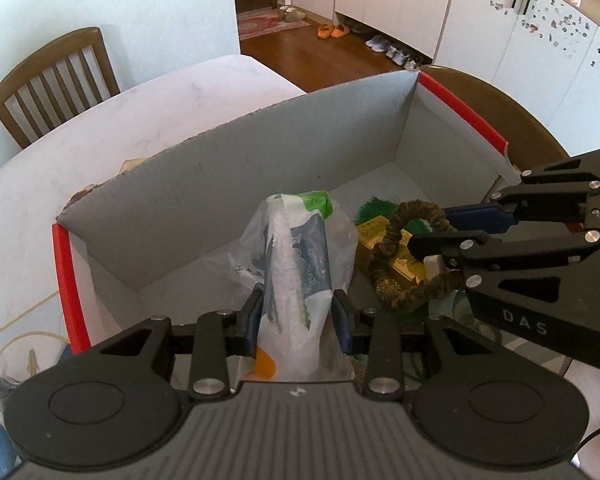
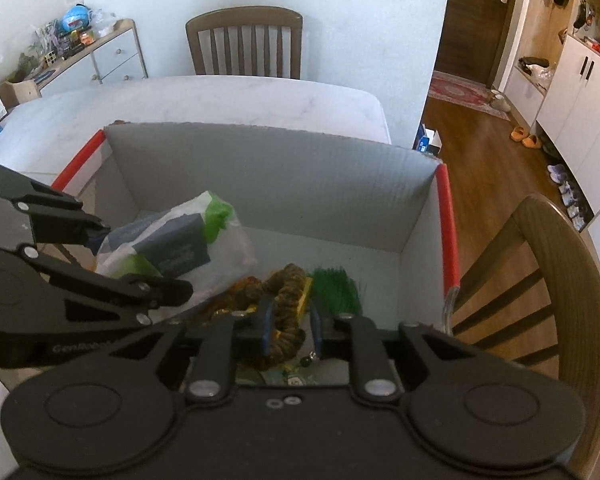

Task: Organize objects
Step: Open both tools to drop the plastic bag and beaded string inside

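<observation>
A grey cardboard box (image 1: 240, 168) with red edge strips sits on the white table; it also shows in the right wrist view (image 2: 268, 176). My left gripper (image 1: 300, 320) is shut on a clear plastic bag of white and green packets (image 1: 300, 248), held over the box's left part; the bag shows in the right wrist view (image 2: 180, 240) too. My right gripper (image 2: 290, 330) is shut on a brown leopard-print scrunchie (image 2: 288, 300), just above the box floor. In the left wrist view the right gripper (image 1: 440, 232) comes in from the right holding the scrunchie (image 1: 404, 264).
Inside the box lie a yellow packet (image 1: 384, 236) and a green bristly piece (image 2: 336, 288). Wooden chairs stand at the table's far side (image 2: 244, 40) and right (image 2: 540, 280). A white marble table (image 2: 220, 100) carries the box. Shoes lie on the wooden floor.
</observation>
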The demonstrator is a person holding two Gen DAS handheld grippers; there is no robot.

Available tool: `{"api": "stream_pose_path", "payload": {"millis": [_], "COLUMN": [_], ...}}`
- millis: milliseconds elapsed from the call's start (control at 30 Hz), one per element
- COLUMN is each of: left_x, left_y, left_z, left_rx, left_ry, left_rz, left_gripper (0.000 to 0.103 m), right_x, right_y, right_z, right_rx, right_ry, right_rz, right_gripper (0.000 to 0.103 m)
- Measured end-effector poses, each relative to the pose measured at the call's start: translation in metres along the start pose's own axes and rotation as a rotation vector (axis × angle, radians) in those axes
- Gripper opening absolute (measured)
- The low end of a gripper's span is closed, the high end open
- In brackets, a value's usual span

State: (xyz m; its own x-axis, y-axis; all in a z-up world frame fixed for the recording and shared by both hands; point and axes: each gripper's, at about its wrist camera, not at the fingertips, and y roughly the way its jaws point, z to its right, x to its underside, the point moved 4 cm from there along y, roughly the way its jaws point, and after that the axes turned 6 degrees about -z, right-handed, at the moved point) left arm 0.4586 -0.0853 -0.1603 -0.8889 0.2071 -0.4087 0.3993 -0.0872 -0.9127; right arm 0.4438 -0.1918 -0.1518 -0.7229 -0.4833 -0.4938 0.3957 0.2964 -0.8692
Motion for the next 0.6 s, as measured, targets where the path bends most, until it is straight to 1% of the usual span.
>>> {"api": "stream_pose_path", "payload": {"millis": [67, 100, 133, 200, 300, 500, 600], "left_x": [0.001, 0.001, 0.001, 0.003, 0.005, 0.007, 0.009], "left_y": [-0.001, -0.001, -0.002, -0.005, -0.009, -0.021, -0.028], "left_z": [-0.001, -0.001, -0.001, -0.001, 0.000, -0.002, -0.002], "left_rx": [0.008, 0.012, 0.015, 0.016, 0.011, 0.018, 0.027], "left_ry": [-0.003, -0.006, -0.008, -0.006, -0.001, -0.008, -0.010], "left_rz": [0.002, 0.003, 0.005, 0.015, 0.026, 0.058, 0.074], "left_gripper": [0.039, 0.042, 0.048, 0.055, 0.061, 0.068, 0.068], "right_x": [0.001, 0.001, 0.001, 0.002, 0.005, 0.008, 0.010], "right_y": [-0.002, -0.003, -0.004, -0.008, -0.013, -0.029, -0.039], "right_z": [0.000, 0.000, -0.001, -0.001, -0.001, 0.001, 0.000], "right_rx": [0.000, -0.002, -0.004, -0.008, -0.005, -0.011, -0.019], "right_ry": [0.000, 0.001, 0.002, 0.002, 0.008, 0.034, 0.047], "right_rz": [0.000, 0.001, 0.002, 0.008, 0.015, 0.045, 0.063], "right_gripper": [0.022, 0.025, 0.029, 0.033, 0.036, 0.046, 0.051]}}
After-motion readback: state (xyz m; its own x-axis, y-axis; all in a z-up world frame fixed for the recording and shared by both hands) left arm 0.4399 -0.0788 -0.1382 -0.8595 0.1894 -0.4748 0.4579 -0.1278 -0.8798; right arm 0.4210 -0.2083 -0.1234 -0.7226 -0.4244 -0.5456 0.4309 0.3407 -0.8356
